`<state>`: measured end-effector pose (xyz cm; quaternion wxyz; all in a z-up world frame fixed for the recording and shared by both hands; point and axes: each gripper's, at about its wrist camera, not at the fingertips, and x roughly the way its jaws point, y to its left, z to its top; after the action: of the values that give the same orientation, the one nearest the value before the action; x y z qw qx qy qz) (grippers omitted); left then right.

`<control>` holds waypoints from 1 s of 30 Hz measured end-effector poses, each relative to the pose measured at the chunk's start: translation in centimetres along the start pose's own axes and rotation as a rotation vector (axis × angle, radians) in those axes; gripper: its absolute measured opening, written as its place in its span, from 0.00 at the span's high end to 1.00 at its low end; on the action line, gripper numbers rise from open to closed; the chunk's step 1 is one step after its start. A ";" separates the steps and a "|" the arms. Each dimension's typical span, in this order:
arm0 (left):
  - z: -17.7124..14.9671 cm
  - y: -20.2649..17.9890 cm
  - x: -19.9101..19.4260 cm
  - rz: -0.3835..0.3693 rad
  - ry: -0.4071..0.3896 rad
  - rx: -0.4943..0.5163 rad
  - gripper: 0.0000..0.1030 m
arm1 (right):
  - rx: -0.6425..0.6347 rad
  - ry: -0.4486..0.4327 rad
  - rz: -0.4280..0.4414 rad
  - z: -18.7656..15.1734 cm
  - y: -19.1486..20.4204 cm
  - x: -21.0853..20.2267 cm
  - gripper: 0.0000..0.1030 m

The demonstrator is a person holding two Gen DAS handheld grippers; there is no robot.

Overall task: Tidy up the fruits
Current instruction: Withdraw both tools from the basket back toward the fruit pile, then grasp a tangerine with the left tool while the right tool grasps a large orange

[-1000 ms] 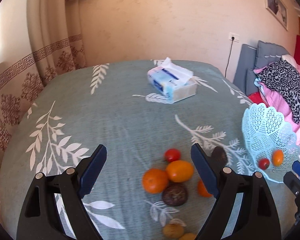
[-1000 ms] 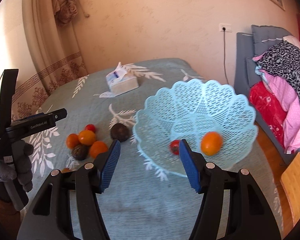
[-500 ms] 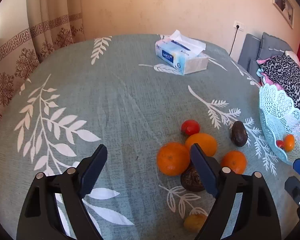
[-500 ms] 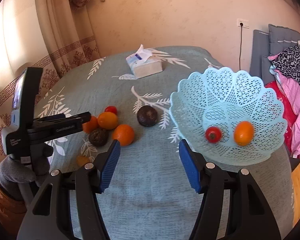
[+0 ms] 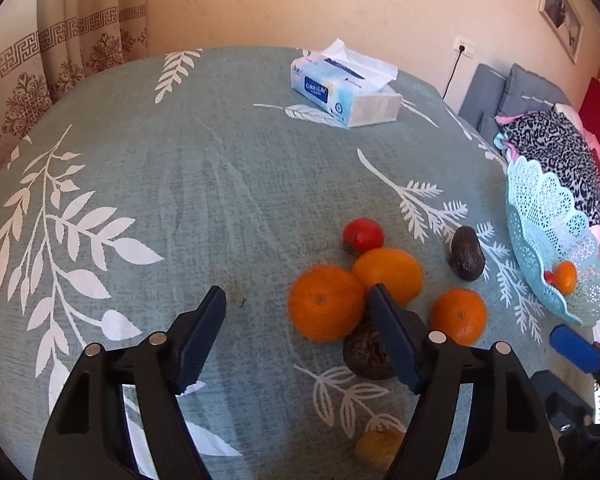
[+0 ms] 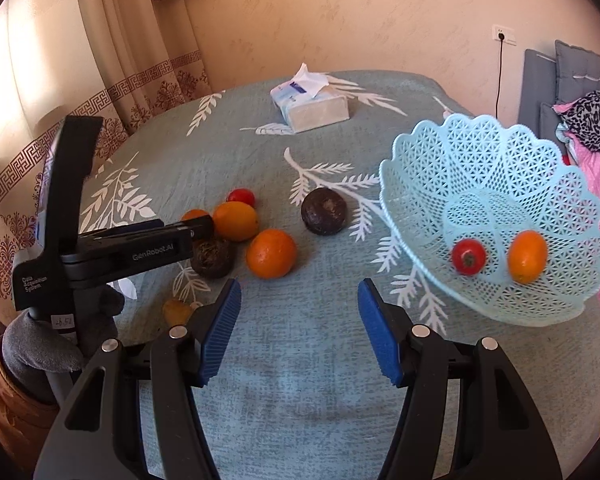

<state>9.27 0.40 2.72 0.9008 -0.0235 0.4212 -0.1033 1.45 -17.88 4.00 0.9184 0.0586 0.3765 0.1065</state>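
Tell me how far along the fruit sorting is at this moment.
Early. Done: a tomato and a small orange fruit lie in the blue basket. In hand: the left tongs are closing around the nearest orange, not yet gripping; the right tongs are open and empty. Left: seven fruits on the tablecloth, including the avocado.
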 end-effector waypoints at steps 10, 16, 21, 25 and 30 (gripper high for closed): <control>-0.3 0.2 -0.5 -0.129 0.008 -0.013 0.62 | -0.003 0.056 0.023 0.3 0.6 2.0 0.39; -0.5 0.4 -1.5 -0.105 -0.018 -0.008 0.63 | -0.019 0.072 0.028 0.8 1.3 2.9 0.40; -0.3 0.6 -2.7 -0.071 -0.064 -0.001 0.63 | -0.038 0.085 0.024 1.4 2.0 4.0 0.47; -0.3 0.6 -3.7 -0.024 -0.108 0.013 0.63 | -0.040 0.098 0.010 1.8 2.1 5.0 0.52; -0.3 0.7 -4.2 -0.003 -0.129 0.016 0.63 | -0.048 0.108 -0.005 2.3 2.2 6.3 0.54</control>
<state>6.53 1.94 5.57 0.9261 -0.0235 0.3612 -0.1062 7.14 -14.34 1.77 0.8981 0.0301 0.4230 0.1163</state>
